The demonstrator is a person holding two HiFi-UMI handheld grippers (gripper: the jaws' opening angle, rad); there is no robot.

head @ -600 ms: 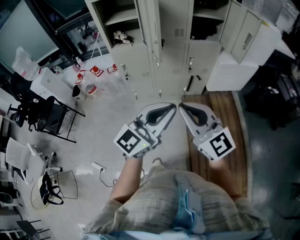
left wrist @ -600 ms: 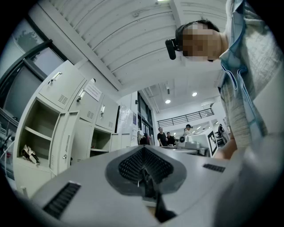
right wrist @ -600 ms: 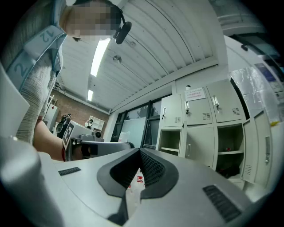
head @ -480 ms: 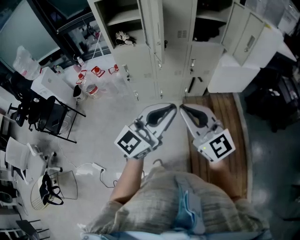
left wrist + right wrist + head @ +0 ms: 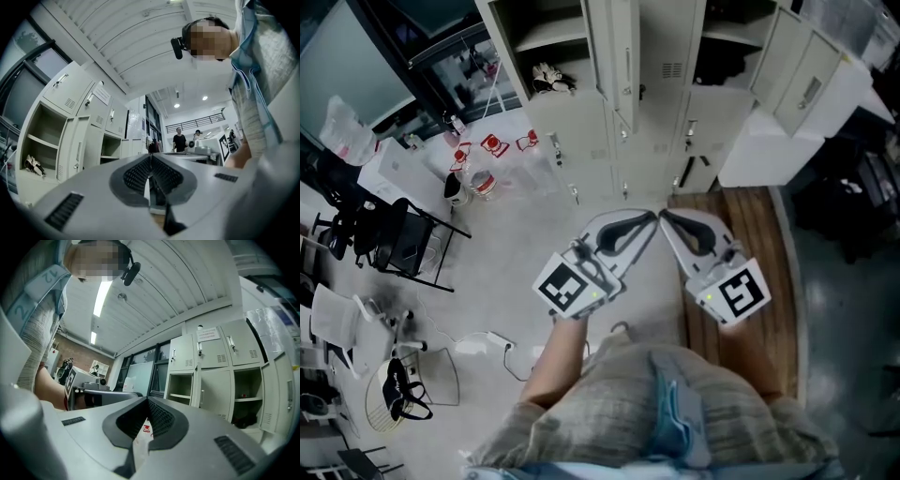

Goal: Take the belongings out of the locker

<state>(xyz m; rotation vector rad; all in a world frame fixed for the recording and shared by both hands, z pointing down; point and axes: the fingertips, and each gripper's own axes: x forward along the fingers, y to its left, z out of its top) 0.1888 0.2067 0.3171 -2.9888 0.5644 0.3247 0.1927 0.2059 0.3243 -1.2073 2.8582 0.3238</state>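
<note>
The left claw [image 5: 649, 218] and right claw [image 5: 666, 217], two grey ribbed wedges, both closed on nothing, point toward boxy cream metal lockers [image 5: 661, 112].

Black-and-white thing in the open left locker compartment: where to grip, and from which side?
Grip the black-and-white item at its front end, nearest the compartment's open face. It lies low on the compartment's bottom under a shelf, so a level approach from the front looks best. The left gripper is shut and must open first. Its finer shape is too small to tell.
</note>
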